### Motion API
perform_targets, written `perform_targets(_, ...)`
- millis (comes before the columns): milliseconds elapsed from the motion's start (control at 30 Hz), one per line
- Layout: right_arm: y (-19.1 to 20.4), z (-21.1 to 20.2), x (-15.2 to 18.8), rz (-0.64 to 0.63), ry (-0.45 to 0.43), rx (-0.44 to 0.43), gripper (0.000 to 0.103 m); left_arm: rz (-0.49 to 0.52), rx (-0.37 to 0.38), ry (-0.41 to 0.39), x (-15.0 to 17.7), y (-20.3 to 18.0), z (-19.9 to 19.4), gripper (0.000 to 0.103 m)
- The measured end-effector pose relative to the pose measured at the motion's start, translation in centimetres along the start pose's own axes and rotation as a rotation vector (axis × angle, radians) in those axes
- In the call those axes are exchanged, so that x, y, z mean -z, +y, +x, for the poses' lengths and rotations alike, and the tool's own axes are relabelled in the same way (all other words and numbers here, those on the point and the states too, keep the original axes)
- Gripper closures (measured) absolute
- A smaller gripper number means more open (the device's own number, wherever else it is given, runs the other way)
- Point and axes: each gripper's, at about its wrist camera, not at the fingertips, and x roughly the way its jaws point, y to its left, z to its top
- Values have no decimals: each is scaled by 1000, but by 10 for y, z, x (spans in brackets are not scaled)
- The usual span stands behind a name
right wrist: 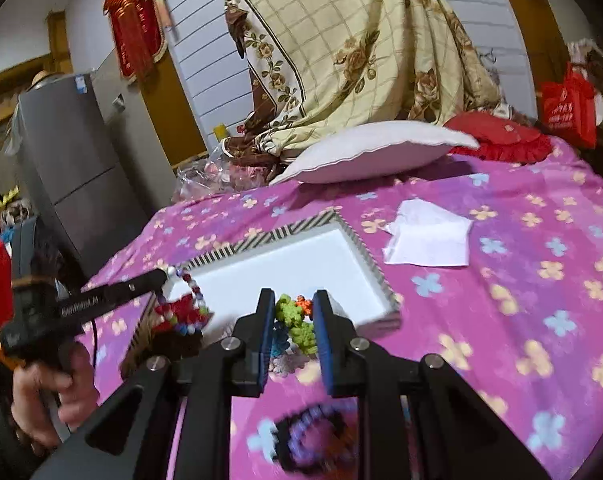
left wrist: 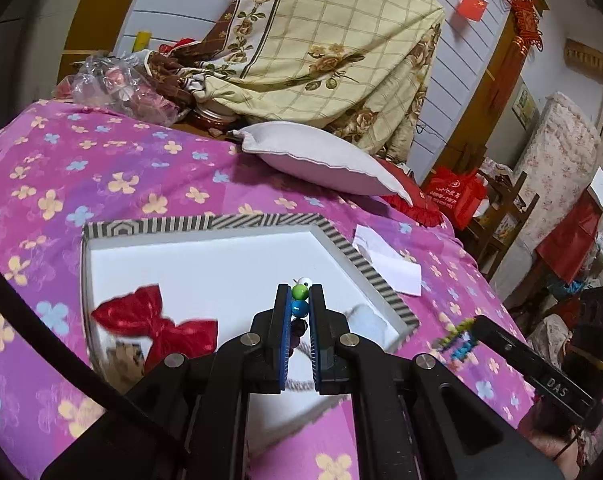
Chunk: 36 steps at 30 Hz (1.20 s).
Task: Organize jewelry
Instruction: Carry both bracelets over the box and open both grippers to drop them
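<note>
My left gripper (left wrist: 300,294) is shut on a string of round beads (left wrist: 299,309) in green, blue and white, above the white tray (left wrist: 205,264) with a striped rim. A red bow (left wrist: 153,320) lies in the tray's near left part. In the right wrist view, the left gripper (right wrist: 163,274) reaches over the tray's left corner and the beads (right wrist: 195,292) hang from it in a loop. My right gripper (right wrist: 293,300) is shut on a bracelet of green flower-shaped beads (right wrist: 293,314), at the near edge of the tray (right wrist: 365,256).
The tray sits on a pink bedspread (right wrist: 501,300) with flower print. White paper (right wrist: 429,240) lies right of the tray. A dark bead bracelet (right wrist: 313,440) lies on the bedspread below my right gripper. A grey pillow (left wrist: 321,156) and draped floral cloth (left wrist: 333,40) stand behind.
</note>
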Motion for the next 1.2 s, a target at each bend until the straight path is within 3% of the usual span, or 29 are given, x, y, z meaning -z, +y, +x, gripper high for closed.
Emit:
perform_targets(300,16,72,-16,-8,48,1,83,-45,-55,26,-18,21,40,103)
perform_targets(633,5,154,-11,106,248,-31,83,-153,-169,82,-14,62,54,103)
perform_targets(700,3,154,-9,107,249,-10,82,-161,-167,90,-14,64,55,103)
perform_targets(800,-4,144,-12,126,220,3,67,-142,-181,88,-12,61,52,103)
perform_targets(833,-6,140,-13,130,205,7,62,-136,-184,84,-11,59,51,98)
perform_targets(900,-10,131,-15,134,186,13,62,-115,-185,87,-10,58,51,96)
perform_targets(1100,-26,102,-11,178,162,32,62,-102,-297,120,5,62,53,95)
perform_targets(1133,-27,94,-10,177,155,38,62,-73,-332,158,10,61,58,95)
perform_targets(1200,-31,75,-8,173,141,54,62,-18,-378,155,13,55,57,95)
